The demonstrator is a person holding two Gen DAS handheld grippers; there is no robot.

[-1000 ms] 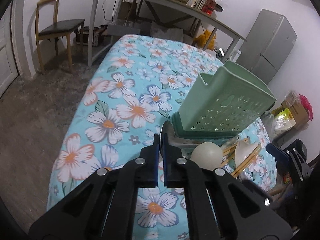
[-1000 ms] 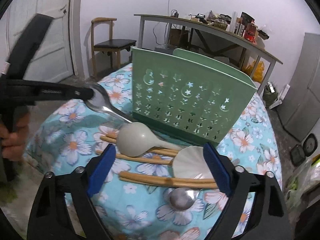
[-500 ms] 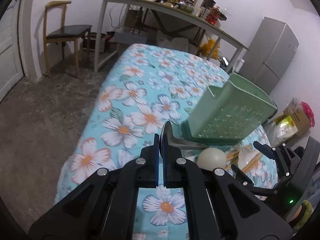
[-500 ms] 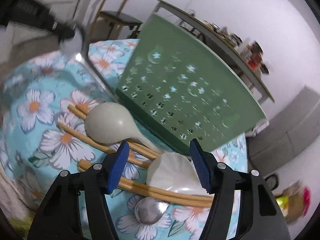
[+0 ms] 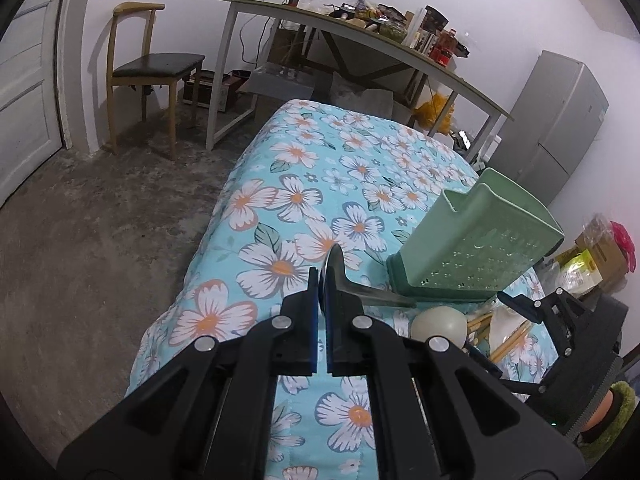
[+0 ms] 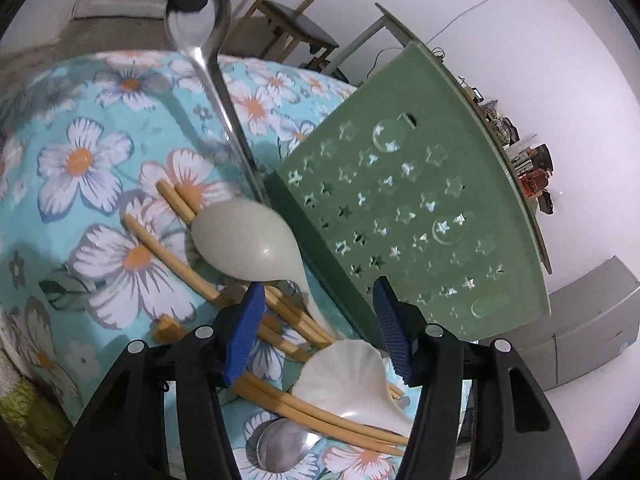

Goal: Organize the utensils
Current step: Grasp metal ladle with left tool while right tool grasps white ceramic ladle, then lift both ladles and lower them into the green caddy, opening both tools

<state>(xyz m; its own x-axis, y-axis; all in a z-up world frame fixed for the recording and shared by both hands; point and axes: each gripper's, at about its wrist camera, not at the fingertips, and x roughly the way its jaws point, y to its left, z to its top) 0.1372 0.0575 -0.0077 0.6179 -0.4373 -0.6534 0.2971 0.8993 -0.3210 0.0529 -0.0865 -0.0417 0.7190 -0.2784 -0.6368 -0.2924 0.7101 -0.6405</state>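
Left tool (image 5: 322,304): pressed together on bowl of metal spoon (image 6: 208,46), handle slanting down toward base of green perforated utensil holder (image 6: 412,216), lifted off floral tabletop (image 5: 320,184). Right tool (image 6: 320,328): spread, pinching nothing, hovering over heap near front edge of tabletop. Heap: pale ladle-shaped spoon (image 6: 248,240), wooden chopsticks (image 6: 172,240), white shell-like scoop (image 6: 352,380), second metal spoon (image 6: 280,448). Risks: thin, slick bowl pinched edge-on, likely to pivot or slip; handle tip likely to catch holder's wall or rim; light holder likely to tip.
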